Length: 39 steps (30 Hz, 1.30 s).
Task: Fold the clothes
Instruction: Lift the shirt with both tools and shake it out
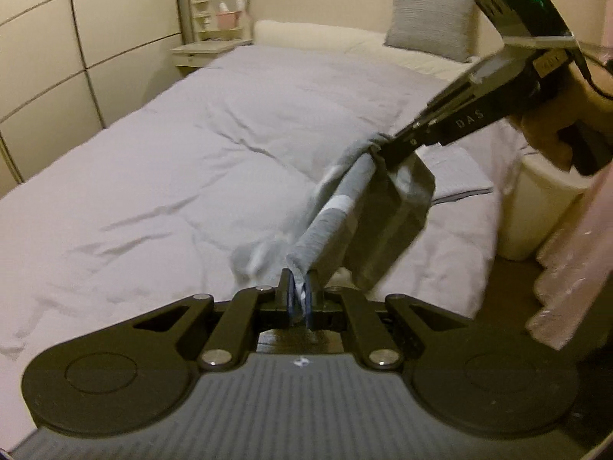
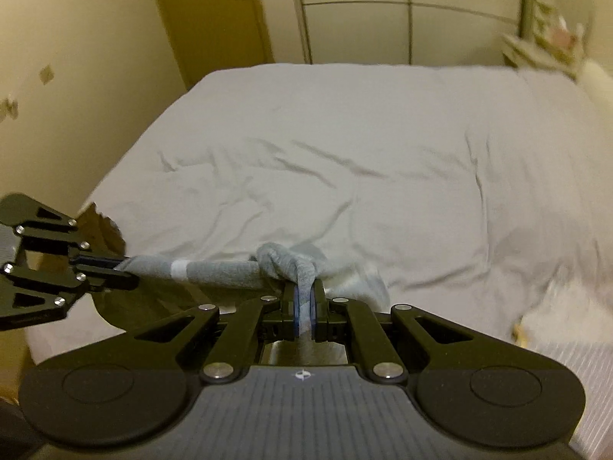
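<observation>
The grey garment [image 1: 337,211] hangs in the air just above the near edge of the bed [image 1: 191,145], stretched into a rope-like band between the two tools. The left tongs [image 1: 300,299] are pressed together on one end of the cloth, and the right tongs [image 2: 304,306] pinch the other end, where the fabric bunches into a soft knot-like wad just beyond the jaws. From the way it sags and rolls on itself, this looks like a light, limp knit: it should drape at once when slack is given, hold no crease by its own stiffness, and slide little on the duvet, whose surface is soft and wrinkled and will give under pressure. A pale band [image 2: 179,268] crosses the roll nearer the left tongs. Part of the cloth droops below the stretched edge toward the bed, blurred, so its outline cannot be read. The sensible places to hold are the outer corners or the hem ends, as now; a grip on the bunched middle would probably drag hidden layers along and spoil a flat fold.
</observation>
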Available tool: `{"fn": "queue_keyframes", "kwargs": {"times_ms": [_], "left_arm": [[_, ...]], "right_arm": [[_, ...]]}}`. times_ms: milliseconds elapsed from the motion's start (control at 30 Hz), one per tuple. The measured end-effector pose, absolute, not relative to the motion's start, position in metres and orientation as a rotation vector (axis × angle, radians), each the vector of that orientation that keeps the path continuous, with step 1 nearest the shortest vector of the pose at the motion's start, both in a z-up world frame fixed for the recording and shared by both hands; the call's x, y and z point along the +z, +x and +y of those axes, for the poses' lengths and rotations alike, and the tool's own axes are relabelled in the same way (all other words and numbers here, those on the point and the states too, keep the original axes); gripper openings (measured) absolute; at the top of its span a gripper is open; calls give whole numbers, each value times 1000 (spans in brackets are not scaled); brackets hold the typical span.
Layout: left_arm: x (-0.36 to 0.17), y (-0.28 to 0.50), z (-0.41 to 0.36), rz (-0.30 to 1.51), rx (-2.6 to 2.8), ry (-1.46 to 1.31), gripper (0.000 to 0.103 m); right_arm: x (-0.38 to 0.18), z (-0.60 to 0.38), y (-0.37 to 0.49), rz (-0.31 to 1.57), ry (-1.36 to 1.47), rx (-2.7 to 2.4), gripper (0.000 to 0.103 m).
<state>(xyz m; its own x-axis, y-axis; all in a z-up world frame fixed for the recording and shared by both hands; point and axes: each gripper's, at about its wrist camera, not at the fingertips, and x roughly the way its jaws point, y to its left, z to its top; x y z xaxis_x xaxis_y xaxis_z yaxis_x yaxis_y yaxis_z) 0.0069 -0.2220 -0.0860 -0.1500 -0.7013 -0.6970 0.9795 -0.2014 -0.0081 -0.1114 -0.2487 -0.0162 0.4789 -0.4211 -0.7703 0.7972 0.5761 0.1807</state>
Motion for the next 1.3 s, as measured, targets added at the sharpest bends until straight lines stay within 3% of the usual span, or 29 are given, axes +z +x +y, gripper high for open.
{"fn": "queue_keyframes", "kwargs": {"times_ms": [200, 333, 433, 533, 633, 800, 900, 1033, 1133, 1167, 1200, 1233, 1300], "left_arm": [[-74, 33, -258, 593, -1702, 621, 3], [-96, 58, -335, 629, -1641, 600, 2], [-116, 67, -385, 647, -1562, 619, 2], [-132, 69, -402, 692, -1491, 612, 5], [-163, 68, -387, 787, -1407, 609, 22], [-236, 37, -340, 989, -1269, 699, 24], [-272, 4, -315, 1069, -1282, 778, 30], [-319, -34, -291, 1176, -1317, 856, 36], [-345, -47, -287, 1200, -1325, 878, 37], [-351, -50, -286, 1205, -1319, 885, 32], [-353, -51, -286, 1203, -1328, 881, 24], [-349, -50, -287, 1193, -1345, 868, 6], [-326, -43, -288, 1142, -1386, 828, 4]], "right_arm": [[-2, -262, -138, 745, 629, -771, 5], [-36, -319, -146, 776, 633, -805, 5], [-77, -374, -159, 835, 624, -889, 23], [-100, -399, -167, 891, 581, -848, 24], [-128, -393, -169, 943, 573, -710, 39], [-196, -342, -159, 1118, 573, -445, 43], [-233, -311, -158, 1204, 648, -381, 44], [-274, -282, -157, 1266, 747, -366, 55], [-298, -281, -154, 1255, 784, -428, 51], [-302, -281, -154, 1246, 802, -454, 33], [-306, -281, -153, 1237, 819, -480, 21], [-302, -284, -153, 1222, 827, -497, 9], [-285, -292, -156, 1175, 839, -523, 6]]}}
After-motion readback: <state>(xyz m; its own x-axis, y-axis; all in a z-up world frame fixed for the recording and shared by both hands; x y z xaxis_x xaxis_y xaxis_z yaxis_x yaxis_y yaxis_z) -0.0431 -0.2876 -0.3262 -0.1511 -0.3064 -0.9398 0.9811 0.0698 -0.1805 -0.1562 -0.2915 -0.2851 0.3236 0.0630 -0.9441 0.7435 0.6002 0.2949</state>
